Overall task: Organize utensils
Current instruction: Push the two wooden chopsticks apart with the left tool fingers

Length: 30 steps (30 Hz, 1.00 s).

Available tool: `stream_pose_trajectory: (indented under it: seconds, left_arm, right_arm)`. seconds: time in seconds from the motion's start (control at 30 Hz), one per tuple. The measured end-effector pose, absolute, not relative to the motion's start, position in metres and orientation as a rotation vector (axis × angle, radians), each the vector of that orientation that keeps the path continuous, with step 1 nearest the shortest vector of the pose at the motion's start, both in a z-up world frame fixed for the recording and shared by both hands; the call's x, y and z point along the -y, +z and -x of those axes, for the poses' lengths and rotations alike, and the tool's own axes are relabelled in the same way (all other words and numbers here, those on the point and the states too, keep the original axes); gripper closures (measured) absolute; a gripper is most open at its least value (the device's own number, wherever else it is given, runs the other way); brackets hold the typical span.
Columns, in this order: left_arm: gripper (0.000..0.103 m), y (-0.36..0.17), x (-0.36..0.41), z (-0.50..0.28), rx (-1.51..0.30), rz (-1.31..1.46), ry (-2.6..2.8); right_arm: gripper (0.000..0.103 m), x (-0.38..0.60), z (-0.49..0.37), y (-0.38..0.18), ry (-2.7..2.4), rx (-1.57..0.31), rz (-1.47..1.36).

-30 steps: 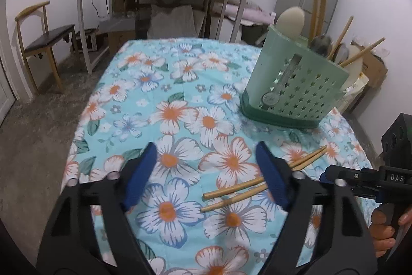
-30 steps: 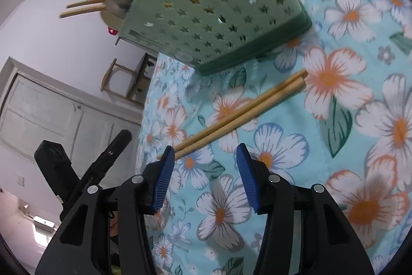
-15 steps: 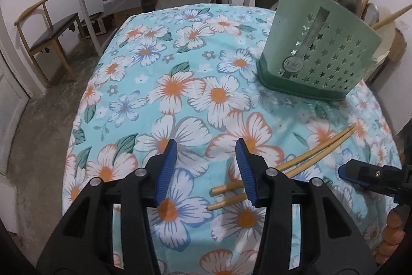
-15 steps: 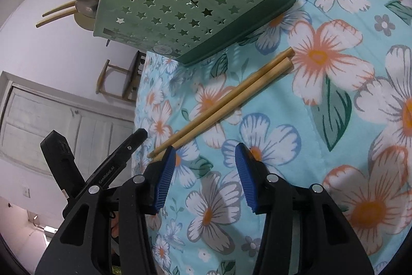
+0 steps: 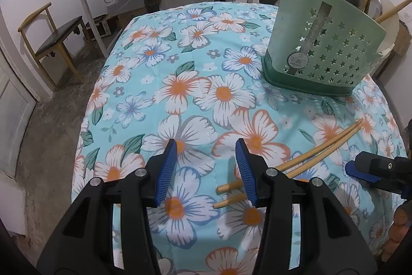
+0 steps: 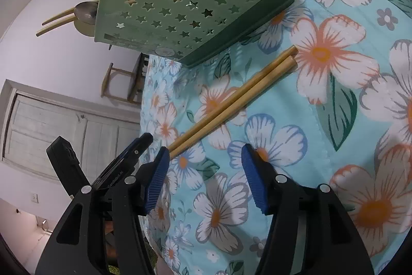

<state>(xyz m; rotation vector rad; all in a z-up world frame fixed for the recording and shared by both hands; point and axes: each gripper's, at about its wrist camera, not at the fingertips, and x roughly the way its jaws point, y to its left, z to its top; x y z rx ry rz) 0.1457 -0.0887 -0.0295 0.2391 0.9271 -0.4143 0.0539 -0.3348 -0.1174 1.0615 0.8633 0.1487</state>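
Over a table spread with a floral cloth (image 5: 195,43), the left gripper (image 5: 204,169) hangs with jaws wide and empty, its right finger crossing the near ends of two wooden chopsticks (image 5: 319,146), seemingly lined up to take them. The pair lies side by side toward the cloth's right edge, pointing at the green star-punched holder (image 5: 322,48) near the far right corner, already stocked with utensils. The right gripper (image 6: 204,177), jaws equally wide, hovers beside the chopsticks, holding nothing.
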Motion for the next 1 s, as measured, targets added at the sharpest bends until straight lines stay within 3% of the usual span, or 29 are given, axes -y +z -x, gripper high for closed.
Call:
stream_pose_trajectory:
  seconds: [0.43, 0.7, 1.0]
  left_arm:
    - [0.058, -0.033, 0.089, -0.151, -0.938, -0.240, -0.422]
    - [0.077, -0.049, 0.081, -0.157, -1.025, -0.188, -0.480]
    - [0.080, -0.050, 0.075, -0.124, -1.126, -0.083, -0.663]
  right_arm:
    - [0.046, 0.334, -0.056, -0.119, 0.149, -0.863, -1.064]
    - [0.046, 0.332, -0.058, -0.119, 0.151, -0.858, -1.069]
    - [0.046, 0.334, -0.054, -0.120, 0.147, -0.856, -1.075]
